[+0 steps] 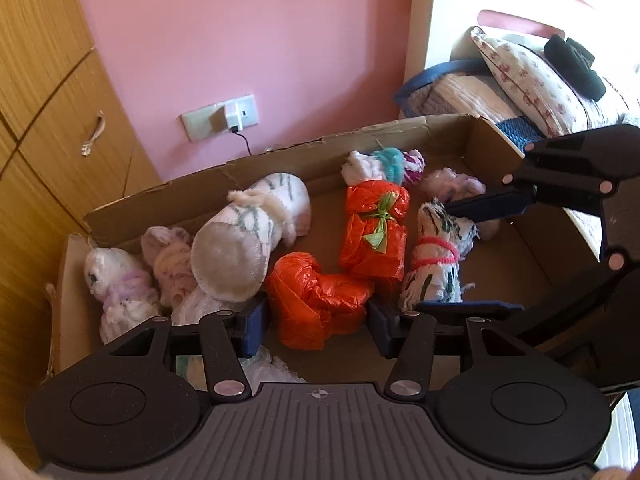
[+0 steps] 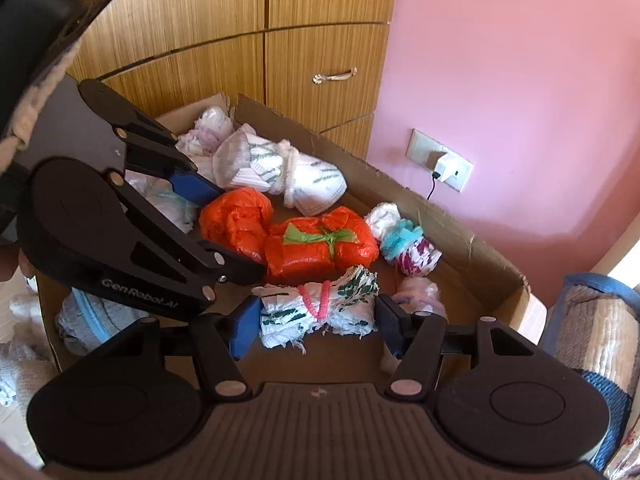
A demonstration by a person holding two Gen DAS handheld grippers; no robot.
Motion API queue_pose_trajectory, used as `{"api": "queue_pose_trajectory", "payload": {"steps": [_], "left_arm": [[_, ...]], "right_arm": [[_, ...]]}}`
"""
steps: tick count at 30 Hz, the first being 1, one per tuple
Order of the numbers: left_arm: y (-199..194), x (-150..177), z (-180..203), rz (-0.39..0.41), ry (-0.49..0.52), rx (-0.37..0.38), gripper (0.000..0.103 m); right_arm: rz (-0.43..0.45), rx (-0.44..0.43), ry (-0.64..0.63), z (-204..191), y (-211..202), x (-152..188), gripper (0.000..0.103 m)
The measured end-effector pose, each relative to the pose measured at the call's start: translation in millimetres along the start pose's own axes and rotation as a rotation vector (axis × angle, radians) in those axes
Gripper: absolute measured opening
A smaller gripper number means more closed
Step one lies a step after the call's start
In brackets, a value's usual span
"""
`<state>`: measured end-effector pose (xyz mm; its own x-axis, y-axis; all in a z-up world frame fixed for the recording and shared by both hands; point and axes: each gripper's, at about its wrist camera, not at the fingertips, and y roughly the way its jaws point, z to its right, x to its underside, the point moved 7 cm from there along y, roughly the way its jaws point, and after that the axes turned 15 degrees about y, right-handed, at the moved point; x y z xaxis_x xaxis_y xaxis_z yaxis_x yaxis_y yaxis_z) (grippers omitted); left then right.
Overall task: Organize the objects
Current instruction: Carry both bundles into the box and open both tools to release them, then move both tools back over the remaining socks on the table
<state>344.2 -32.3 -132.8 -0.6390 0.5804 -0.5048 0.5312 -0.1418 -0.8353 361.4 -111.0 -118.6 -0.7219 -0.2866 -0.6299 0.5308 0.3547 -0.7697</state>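
Cardboard box (image 1: 280,160) sits on the floor against a pink wall (image 1: 240,40), wooden wardrobe (image 1: 40,120) to one side, bed with a floral pillow (image 1: 528,76) to the other. Box holds a scatter of tied bundles. Left gripper (image 1: 318,322) is low inside the box, fingers spread on either side of a crumpled orange plastic bundle (image 1: 316,300); pads sit just at its flanks, and whether they press it cannot be told from either view. Right gripper (image 2: 316,324) also inside the box, fingers parted around a white bundle with dark green marks (image 2: 320,312), bound at the middle with a pink band (image 2: 316,300); the pads stand at the bundle's two ends, contact unclear, bundle resting on the box floor. From the left wrist view one blue finger of the right gripper lies over the top end of that same bundle. Beside it, a second orange bundle tied with green strip (image 1: 374,232) lies between the two held-at bundles. Further back: a small bundle with a teal tuft (image 1: 384,166) near the far wall of the box. To the left end, a white knitted roll with grey-green stripes (image 1: 256,232) and pale pink-white cloth bundles (image 1: 120,288) crowd the corner. A white charger (image 1: 236,114) is plugged into the wall socket above the box.
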Motion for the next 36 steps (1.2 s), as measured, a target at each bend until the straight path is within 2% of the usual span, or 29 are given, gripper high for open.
{"api": "queue_pose_trajectory", "payload": {"steps": [5,12,21,25,30,33,36], "left_arm": [[-1.2,0.4,1.0,-0.002,0.000,-0.019,0.061],[-1.5,0.8,0.2,-0.017,-0.012,-0.042,0.070],[-17.6,-0.3,7.0,0.001,-0.026,-0.043,0.077],[-35.2,0.6,9.7,0.019,-0.051,-0.036,0.080],[-72.3,10.4,10.3,0.067,-0.109,-0.043,0.086],[-96.4,27.1,13.2,0.084,-0.144,-0.055,0.088],[-119.6,54.7,17.0,0.110,-0.192,-0.080,0.096]], "right_arm": [[0.011,0.015,0.010,0.3,0.5,3.2,0.059],[0.008,0.027,0.017,0.1,-3.0,4.0,0.063],[0.045,0.026,0.084,7.0,-27.4,7.5,0.066],[0.076,0.030,0.098,1.4,-48.4,7.6,0.068],[0.165,0.040,0.184,-6.8,-93.9,14.9,0.074],[0.219,0.065,0.281,-12.8,-123.1,32.7,0.080],[0.270,0.106,0.366,-22.8,-148.0,64.0,0.088]]}}
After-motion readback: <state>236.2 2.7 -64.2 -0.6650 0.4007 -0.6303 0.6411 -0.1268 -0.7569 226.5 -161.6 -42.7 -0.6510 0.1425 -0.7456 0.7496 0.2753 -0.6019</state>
